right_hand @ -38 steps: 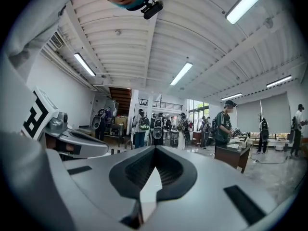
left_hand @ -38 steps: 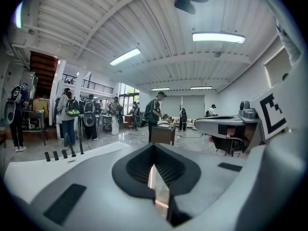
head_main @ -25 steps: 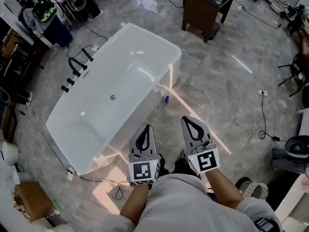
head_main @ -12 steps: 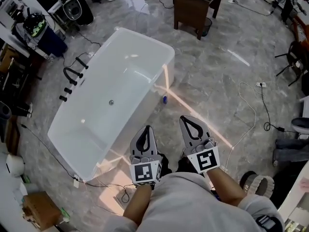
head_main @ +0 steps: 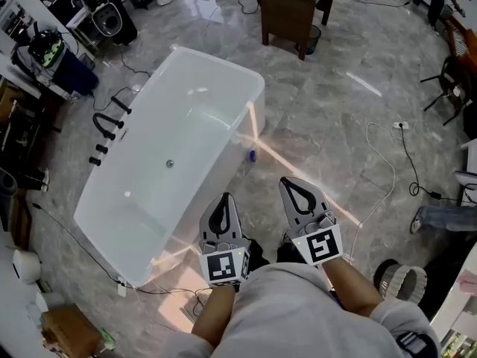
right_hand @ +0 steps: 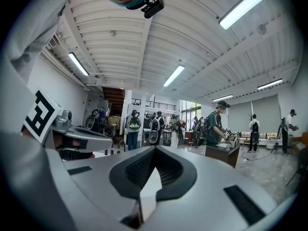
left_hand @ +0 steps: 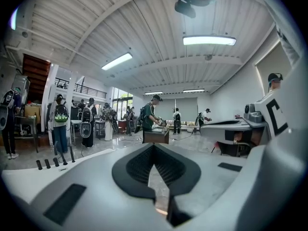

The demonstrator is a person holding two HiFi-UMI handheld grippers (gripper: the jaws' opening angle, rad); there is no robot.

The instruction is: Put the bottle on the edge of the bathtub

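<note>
Progress was pretty much zero: the little blue bottle sat on the floor just beside the outer wall of the bathtub, not on its rim. Left gripper and right gripper were both clamped shut on nothing, held close to the person and well apart from the bottle. By my read, the reach, pickup and placing were all left to do.

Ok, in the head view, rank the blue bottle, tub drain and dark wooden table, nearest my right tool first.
1. Blue bottle, just ahead, beside the bathtub.
2. Drain, left, inside the bathtub.
3. Dark wooden table, far ahead.
</note>
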